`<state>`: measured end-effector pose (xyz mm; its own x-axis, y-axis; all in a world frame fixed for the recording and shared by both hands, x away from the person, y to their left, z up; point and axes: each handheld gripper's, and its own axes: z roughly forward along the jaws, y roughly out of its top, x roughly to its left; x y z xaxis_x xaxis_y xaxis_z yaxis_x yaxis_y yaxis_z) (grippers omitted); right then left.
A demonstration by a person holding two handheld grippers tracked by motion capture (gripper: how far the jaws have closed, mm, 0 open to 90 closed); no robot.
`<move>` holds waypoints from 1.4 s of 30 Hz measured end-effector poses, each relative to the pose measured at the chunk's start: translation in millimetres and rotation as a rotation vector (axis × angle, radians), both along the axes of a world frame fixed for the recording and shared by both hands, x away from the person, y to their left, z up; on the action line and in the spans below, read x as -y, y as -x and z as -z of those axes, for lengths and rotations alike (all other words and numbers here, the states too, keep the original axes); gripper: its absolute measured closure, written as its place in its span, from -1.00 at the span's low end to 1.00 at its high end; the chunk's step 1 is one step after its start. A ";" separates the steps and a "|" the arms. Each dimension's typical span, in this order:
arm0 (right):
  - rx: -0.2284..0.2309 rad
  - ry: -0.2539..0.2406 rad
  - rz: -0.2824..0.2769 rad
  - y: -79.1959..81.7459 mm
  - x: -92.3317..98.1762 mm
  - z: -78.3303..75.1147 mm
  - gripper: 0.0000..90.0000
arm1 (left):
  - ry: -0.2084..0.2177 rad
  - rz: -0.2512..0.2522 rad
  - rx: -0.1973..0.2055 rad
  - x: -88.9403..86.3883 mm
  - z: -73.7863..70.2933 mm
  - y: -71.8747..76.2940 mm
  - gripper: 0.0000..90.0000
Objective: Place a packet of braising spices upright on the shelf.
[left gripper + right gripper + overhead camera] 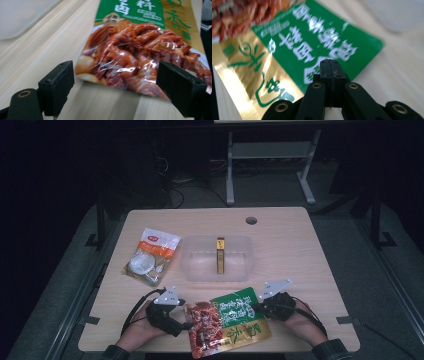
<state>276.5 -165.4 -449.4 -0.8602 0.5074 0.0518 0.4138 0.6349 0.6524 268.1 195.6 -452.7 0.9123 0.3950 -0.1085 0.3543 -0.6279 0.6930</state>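
– Shiny plastic, green and gold, with a picture of brown meat on it: that is the food bag [227, 322] we see at the near edge of the wooden table [300, 250], between our two hands.

– How do we hold our arms?

– Both forearms come in low from the near edge and point inward at the bag. The left gripper [184, 316] lies by the bag's meat end, and the right gripper [256, 307] by its green end.

– What does the bag look like up close?

– It is flat and crinkly, and light glints off it. Behind it stands a clear plastic box [197, 265] with a thin yellow packet [220, 255] upright inside. Another bag [151, 255], orange and clear, lies to the left of the box.

– And the jaws?

– The left jaws stand wide apart, with the bag's meat end between them; the pads press on nothing. The right jaws are squeezed tight together, resting at the bag's green edge. We cannot tell if they pinch it.
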 end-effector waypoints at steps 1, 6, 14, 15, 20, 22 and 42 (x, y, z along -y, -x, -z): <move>0.018 -0.021 0.009 -0.3 3.2 -2.2 0.90 | 0.002 0.011 0.003 2.9 0.4 -0.3 -0.68; 0.016 -0.061 0.066 3.0 13.3 -7.2 0.39 | 0.012 0.040 0.005 15.1 -0.5 -3.8 -0.68; -0.001 -0.056 0.116 17.5 19.3 -4.2 -0.17 | -0.008 0.095 0.016 43.5 0.5 -16.4 -0.69; 0.001 -0.055 0.124 19.3 20.8 -4.3 -0.19 | -0.008 0.099 0.015 45.6 1.4 -18.1 -0.69; 0.012 -0.062 0.147 26.6 27.4 -4.1 -0.24 | -0.018 0.120 -0.004 54.2 10.9 -25.4 -0.69; 0.014 -0.064 0.146 26.6 28.7 -3.9 -0.24 | -0.032 0.122 -0.007 56.4 14.1 -26.8 -0.70; 0.027 -0.062 0.212 45.5 46.6 -3.7 -0.24 | -0.022 0.169 0.025 68.2 16.1 -27.3 -0.48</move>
<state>231.1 -212.0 -445.8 -0.7363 0.6733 0.0671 0.5156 0.4940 0.7001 295.4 127.4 -468.8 0.9682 0.2376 -0.0782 0.2253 -0.6921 0.6858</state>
